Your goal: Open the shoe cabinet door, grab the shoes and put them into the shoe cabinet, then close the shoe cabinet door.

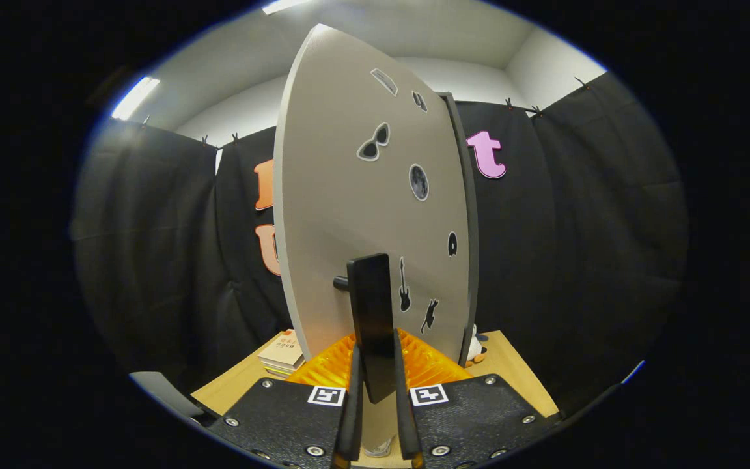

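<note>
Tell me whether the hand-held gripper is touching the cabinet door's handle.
Touching. The gripper view shows the hand-held gripper with both fingers pressed against the handle on the door.

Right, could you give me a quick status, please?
Gripper shut on door handle. Cabinet door swung partly open. Books beside it.
</note>
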### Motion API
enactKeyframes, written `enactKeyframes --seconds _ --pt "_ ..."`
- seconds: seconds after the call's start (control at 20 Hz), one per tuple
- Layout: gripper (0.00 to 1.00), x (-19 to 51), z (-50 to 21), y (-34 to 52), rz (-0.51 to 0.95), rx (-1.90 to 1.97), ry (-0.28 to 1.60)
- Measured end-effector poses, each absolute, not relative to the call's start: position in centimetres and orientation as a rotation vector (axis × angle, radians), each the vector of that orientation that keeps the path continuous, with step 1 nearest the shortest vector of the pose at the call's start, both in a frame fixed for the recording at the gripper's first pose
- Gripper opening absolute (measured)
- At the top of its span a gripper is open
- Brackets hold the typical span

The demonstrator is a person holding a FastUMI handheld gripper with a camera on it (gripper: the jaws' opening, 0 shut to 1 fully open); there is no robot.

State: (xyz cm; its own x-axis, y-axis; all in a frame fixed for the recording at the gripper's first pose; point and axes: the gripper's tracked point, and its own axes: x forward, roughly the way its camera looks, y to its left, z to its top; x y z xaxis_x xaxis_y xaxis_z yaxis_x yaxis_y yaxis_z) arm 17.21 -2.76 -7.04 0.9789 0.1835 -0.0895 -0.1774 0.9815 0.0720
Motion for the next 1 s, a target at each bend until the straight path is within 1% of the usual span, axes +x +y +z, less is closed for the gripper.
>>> enactKeyframes --seconds 0.25,0.5,0.85,1.0 --pt "0.22 16.1 -7.1 -6.3 0.187 0.074 0.079" --pt "0.21 14.9 -7.7 -11.0 0.163 0.099 0.079" --pt "0.21 14.1 -8.6 -16.2 0.089 0.090 0.085" --pt "0.19 13.9 -8.7 -18.7 0.050 0.077 0.082"
